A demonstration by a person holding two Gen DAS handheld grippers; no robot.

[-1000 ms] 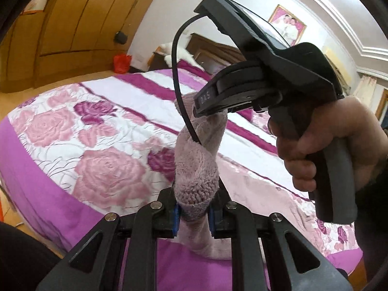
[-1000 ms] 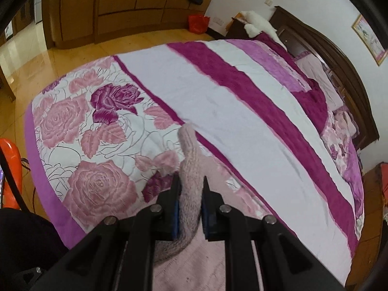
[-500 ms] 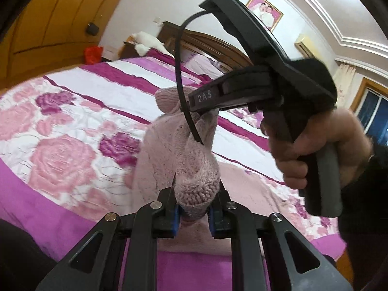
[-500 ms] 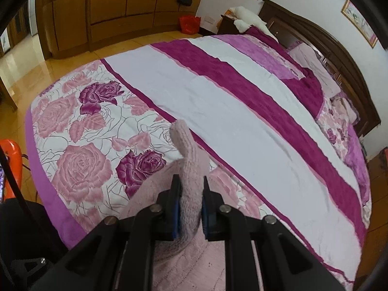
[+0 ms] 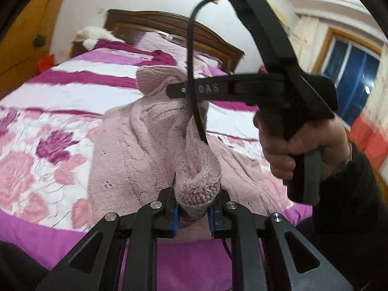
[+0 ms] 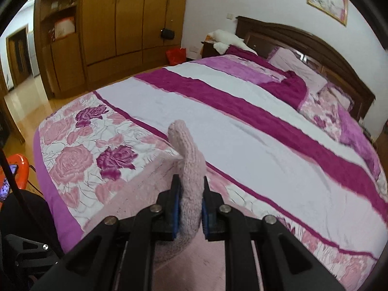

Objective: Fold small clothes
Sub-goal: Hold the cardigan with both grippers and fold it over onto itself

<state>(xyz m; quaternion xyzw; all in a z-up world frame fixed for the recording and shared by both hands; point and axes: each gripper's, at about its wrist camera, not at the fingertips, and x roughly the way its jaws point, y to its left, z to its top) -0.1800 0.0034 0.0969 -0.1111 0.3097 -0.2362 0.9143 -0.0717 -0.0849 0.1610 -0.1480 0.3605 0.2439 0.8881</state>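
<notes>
A pale pink knitted garment hangs in the air above the bed, stretched between both grippers. My left gripper is shut on a bunched knitted corner of it. In the left wrist view the right gripper comes in from the right, held by a hand, shut on another corner higher up. In the right wrist view my right gripper pinches a ribbed strip of the pink garment, whose tip sticks up past the pads. The rest of the fabric drapes down onto the bedspread.
The bed carries a spread with white and magenta stripes and pink roses. A dark wooden headboard and pillows lie at the far end. Wooden wardrobes line the left wall. An orange stool stands at the lower left.
Both grippers have swung sideways along the bed with the garment, so the headboard and window come into view. The garment has spread wider between them and now hangs as a broad sheet.
</notes>
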